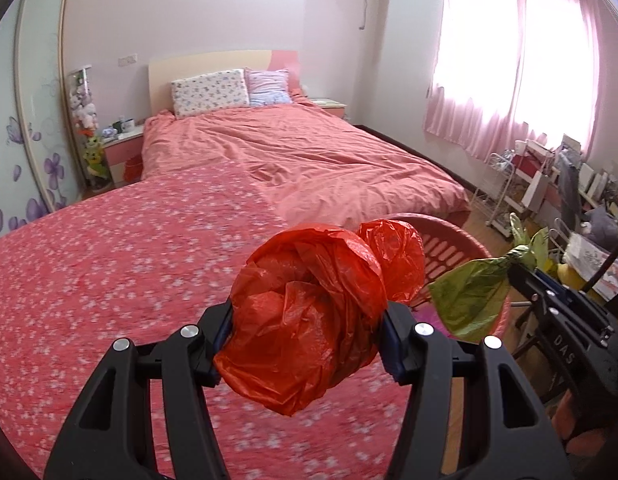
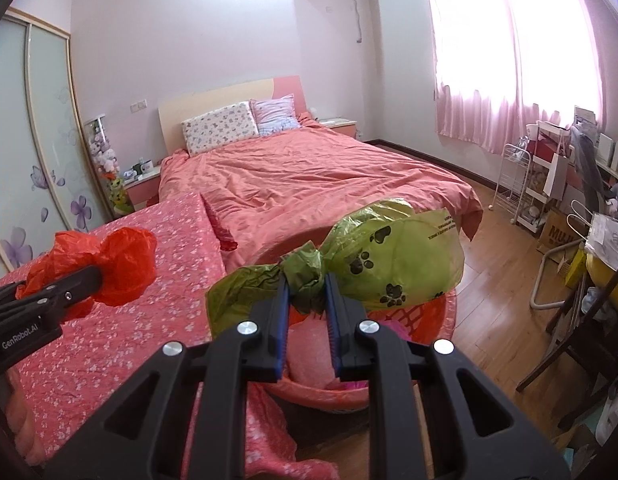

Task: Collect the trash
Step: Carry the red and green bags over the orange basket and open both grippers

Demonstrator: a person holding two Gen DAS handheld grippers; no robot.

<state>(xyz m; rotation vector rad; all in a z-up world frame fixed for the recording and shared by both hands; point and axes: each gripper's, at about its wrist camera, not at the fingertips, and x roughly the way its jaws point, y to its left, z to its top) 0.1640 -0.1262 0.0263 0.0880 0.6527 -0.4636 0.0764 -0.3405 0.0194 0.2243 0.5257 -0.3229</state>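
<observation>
Two tools are loaded, one bag each. Left tool (image 1: 307, 344): jaws set fairly wide, closed against the flanks of a crumpled red plastic bag (image 1: 309, 320), which fills the gap between the pads and bulges forward in two lobes; the bag hangs clear above the flower-print cover (image 1: 109, 280) of the surface beside the bed. Right tool (image 2: 306, 312): jaws narrow, pinching the twisted neck of a green paw-print bag (image 2: 389, 256), with the printed body ahead of the fingers and a loose tail trailing to the left. Directly under the right tool stands a round pink basket (image 2: 449, 312), placed on the wooden floor (image 2: 489, 280) at the foot of the bed (image 2: 309, 176). Something pink appears to lie inside the basket, but the fingers cover most of it and its nature cannot be determined. Status, as a judgement: pickup of both bags is complete; deposit is not, since neither bag is in the basket. The green bag is already positioned over the opening and looks ready to be let go. The red bag sits left of the rim and must be carried across first. No other loose trash can be confirmed on the bed or floor.
</observation>
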